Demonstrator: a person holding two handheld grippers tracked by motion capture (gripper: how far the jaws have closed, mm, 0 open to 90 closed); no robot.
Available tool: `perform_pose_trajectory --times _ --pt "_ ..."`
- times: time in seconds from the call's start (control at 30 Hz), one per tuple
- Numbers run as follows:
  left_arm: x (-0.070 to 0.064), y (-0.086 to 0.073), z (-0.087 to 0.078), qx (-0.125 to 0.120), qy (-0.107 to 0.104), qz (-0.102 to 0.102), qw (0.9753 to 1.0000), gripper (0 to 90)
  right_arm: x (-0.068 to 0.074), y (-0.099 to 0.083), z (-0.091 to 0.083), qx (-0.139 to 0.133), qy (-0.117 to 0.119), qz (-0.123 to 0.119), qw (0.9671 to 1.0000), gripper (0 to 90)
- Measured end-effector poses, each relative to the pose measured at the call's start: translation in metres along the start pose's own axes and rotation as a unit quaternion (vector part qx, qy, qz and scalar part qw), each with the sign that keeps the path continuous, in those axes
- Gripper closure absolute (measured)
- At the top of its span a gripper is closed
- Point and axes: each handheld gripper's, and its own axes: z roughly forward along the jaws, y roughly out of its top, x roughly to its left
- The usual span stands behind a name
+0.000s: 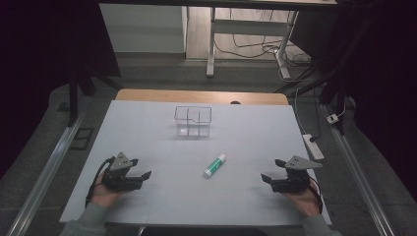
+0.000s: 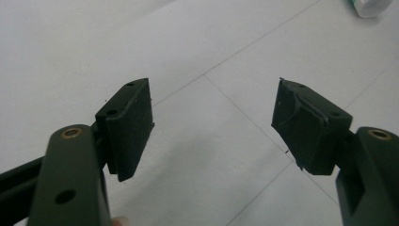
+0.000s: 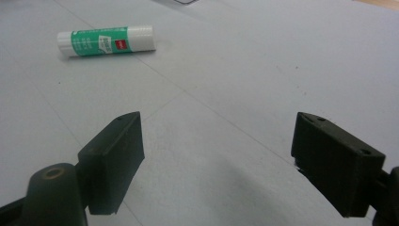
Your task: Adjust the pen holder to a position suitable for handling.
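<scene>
White-covered table (image 1: 147,128): glue stick (image 1: 215,165) laid flat, untouched, between left tool (image 1: 142,178) and right tool (image 1: 269,178), nearer right, ahead-left of it, long axis slanted. Both tools held wide, empty.

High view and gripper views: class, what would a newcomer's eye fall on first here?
A green and white glue stick lies alone on the white table, between the two grippers. Farther back, near the middle, stands a clear divided container. The left gripper and right gripper rest near the front edge, jaws apart, each held in a hand and gripping nothing.
</scene>
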Motion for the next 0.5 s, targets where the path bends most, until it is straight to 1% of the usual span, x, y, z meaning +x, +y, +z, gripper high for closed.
perform_pose_trajectory --times 0.03,0.17,0.33,0.43,0.5 --pt "0.0003 -0.0001 -0.0001 0.000 0.000 -0.001 1.0000 29.4 0.0004 0.0002 0.0001 0.003 -0.001 -0.002 1.0000 17.2" --pt "-0.0001 -0.0005 -0.0006 0.000 0.000 0.000 1.0000 29.4 0.0013 0.0004 0.0008 0.003 0.009 -0.004 0.9999 18.4" --pt "-0.0008 -0.0003 -0.0005 0.001 0.000 0.003 1.0000 29.4 0.0009 -0.0001 0.0008 0.001 0.009 0.000 1.0000 18.9" --pt "-0.0011 -0.0002 -0.0011 0.001 0.001 0.004 1.0000 29.5 0.0007 -0.0002 0.0013 0.005 0.011 -0.001 0.9999 19.3" --pt "-0.0014 -0.0001 -0.0013 0.001 0.002 0.005 1.0000 29.5 0.0011 -0.0003 0.0015 0.002 0.013 0.000 0.9999 19.6"
